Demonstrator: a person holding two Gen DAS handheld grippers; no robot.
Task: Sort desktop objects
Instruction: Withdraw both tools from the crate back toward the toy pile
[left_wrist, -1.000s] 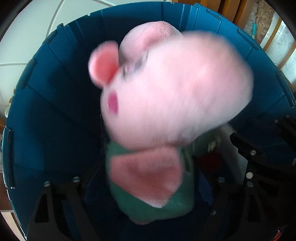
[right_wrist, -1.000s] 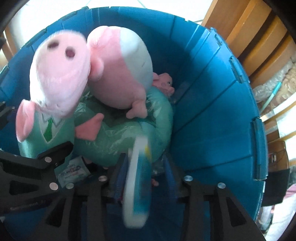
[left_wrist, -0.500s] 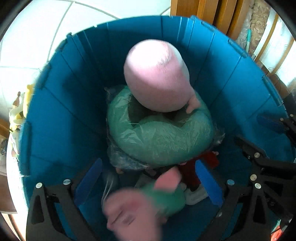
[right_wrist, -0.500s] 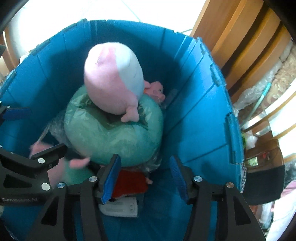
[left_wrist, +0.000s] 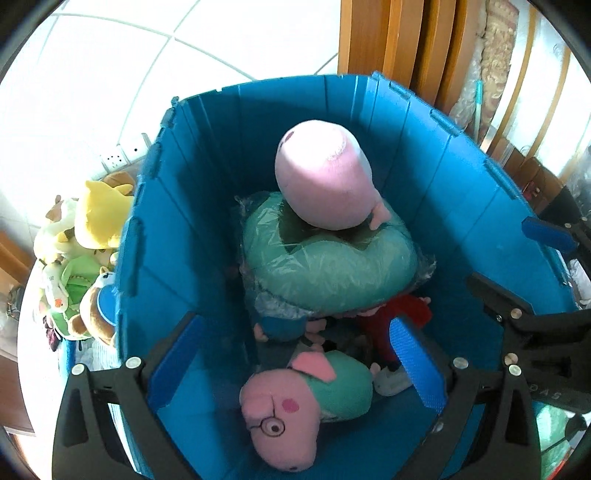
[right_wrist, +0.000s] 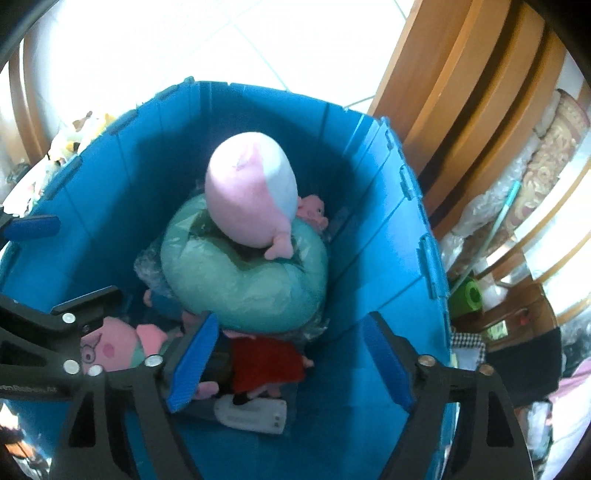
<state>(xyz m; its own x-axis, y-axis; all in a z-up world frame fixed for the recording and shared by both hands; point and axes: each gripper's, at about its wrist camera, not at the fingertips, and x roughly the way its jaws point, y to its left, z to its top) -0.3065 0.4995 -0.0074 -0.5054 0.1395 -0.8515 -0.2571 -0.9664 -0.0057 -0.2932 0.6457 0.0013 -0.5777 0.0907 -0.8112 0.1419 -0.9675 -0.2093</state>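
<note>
A blue bin (left_wrist: 177, 229) (right_wrist: 388, 236) holds plush toys. A pink pig plush in a green shirt (left_wrist: 295, 398) lies at the bottom, near side; it shows partly behind the other gripper in the right wrist view (right_wrist: 110, 347). A big pink plush (left_wrist: 325, 177) (right_wrist: 251, 199) rests on a plastic-wrapped green neck pillow (left_wrist: 332, 266) (right_wrist: 243, 280). A red-dressed plush (right_wrist: 266, 362) and a white object (right_wrist: 255, 415) lie below it. My left gripper (left_wrist: 295, 362) is open and empty above the bin. My right gripper (right_wrist: 291, 365) is open and empty too.
A pile of plush toys (left_wrist: 81, 258) sits outside the bin at the left. Wooden furniture (right_wrist: 461, 92) stands behind the bin at the right, with wrapped bundles (right_wrist: 535, 177) and clutter beside it. White tiled floor (left_wrist: 110, 74) lies beyond.
The left gripper let go of the pig plush, which dropped to the bin's bottom. The right gripper released a white and blue object. Both grippers have risen above the bin.
</note>
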